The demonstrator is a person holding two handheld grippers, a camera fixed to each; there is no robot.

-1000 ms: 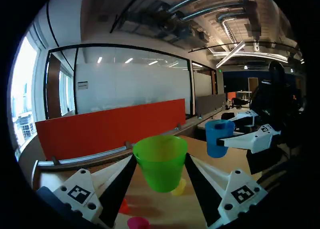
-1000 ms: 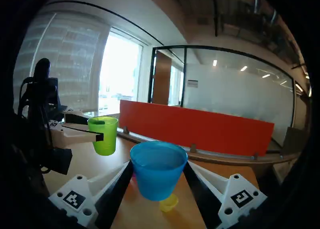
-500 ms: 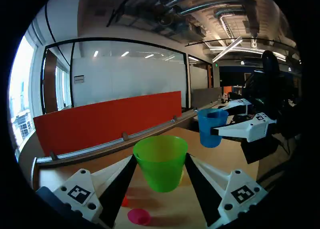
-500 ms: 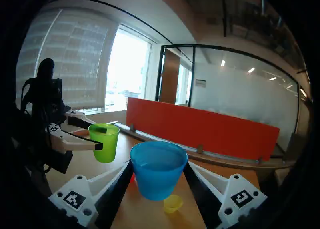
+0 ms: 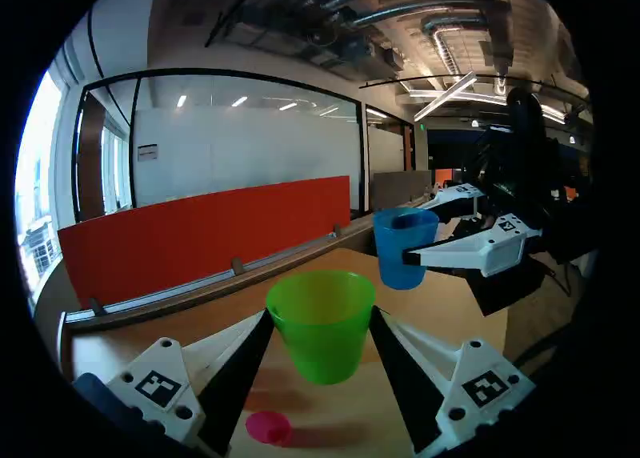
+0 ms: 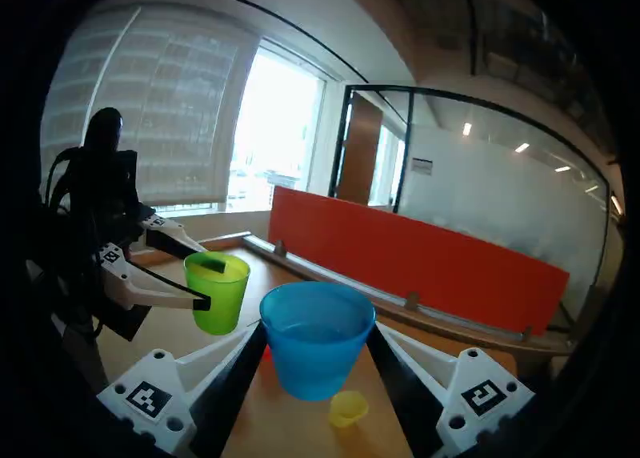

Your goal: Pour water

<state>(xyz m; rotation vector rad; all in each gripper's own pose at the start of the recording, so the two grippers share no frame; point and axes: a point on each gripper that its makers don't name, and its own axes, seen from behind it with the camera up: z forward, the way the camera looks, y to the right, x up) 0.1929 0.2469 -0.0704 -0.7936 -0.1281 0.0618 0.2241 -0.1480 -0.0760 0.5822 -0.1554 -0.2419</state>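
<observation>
The left gripper has its jaws clamped on the green cup, upright above the table. The right gripper has its jaws clamped on the blue cup, also upright. The blue cup appears to contain water. It sits right of and beyond the green cup, apart from it. A pink cup and a yellow cup rest on the near table.
</observation>
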